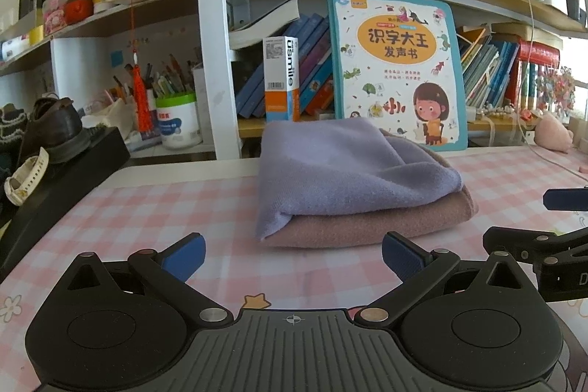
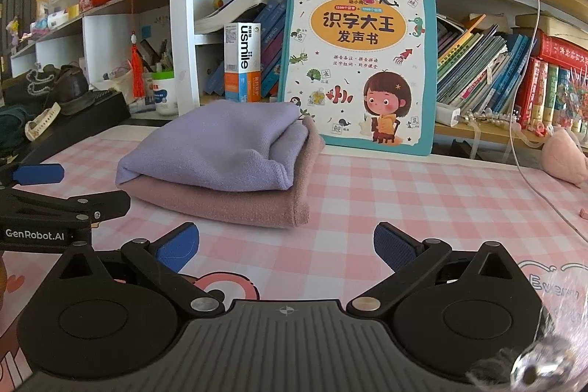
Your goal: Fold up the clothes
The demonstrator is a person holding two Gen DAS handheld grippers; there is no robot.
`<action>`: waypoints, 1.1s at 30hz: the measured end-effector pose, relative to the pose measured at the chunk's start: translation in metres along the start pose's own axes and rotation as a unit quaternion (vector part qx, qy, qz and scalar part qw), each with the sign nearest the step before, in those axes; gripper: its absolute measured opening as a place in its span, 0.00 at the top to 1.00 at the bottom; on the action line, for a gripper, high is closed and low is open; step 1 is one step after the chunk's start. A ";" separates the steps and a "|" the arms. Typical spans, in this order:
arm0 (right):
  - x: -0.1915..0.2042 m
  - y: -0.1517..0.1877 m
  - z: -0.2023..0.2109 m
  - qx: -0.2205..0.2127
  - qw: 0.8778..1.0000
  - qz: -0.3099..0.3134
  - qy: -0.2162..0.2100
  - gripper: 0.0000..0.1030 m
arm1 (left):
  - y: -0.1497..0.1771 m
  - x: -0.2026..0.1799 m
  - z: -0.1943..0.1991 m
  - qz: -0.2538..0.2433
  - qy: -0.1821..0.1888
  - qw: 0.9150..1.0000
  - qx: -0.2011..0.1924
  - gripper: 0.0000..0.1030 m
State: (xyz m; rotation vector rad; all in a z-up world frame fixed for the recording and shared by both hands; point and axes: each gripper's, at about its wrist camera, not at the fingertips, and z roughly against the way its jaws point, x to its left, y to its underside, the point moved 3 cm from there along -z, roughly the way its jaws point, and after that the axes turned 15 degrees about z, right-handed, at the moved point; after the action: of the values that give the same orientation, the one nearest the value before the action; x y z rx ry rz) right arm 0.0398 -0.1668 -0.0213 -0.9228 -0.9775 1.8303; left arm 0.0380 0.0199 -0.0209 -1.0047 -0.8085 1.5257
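With both jaws spread wide and empty, I hold my left gripper [image 1: 293,256] and right gripper [image 2: 286,245] just short of the folded lilac cloth [image 2: 217,153], stacked on the pink cloth [image 2: 235,204].

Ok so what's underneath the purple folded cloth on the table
A folded dusty-pink cloth lies directly under the purple cloth, its edges sticking out at the front and right. Both sit on the pink checked table cover. Anything between or beneath the layers is hidden.
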 end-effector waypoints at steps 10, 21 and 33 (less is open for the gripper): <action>0.001 0.000 0.000 0.000 1.000 0.000 -0.002 0.01 | 0.000 -0.001 0.000 -0.004 -0.003 1.000 0.002 0.00; 0.002 -0.001 -0.001 0.001 1.000 0.001 -0.003 0.01 | 0.000 -0.001 -0.002 -0.001 -0.002 1.000 0.006 0.00; 0.002 -0.001 0.000 0.002 1.000 0.001 -0.004 0.01 | 0.000 0.000 -0.002 0.003 0.001 1.000 0.007 0.00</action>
State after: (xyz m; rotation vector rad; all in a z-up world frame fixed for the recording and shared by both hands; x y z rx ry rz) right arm 0.0396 -0.1644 -0.0215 -0.9159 -0.9781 1.8383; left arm 0.0402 0.0197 -0.0212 -0.9986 -0.7948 1.5330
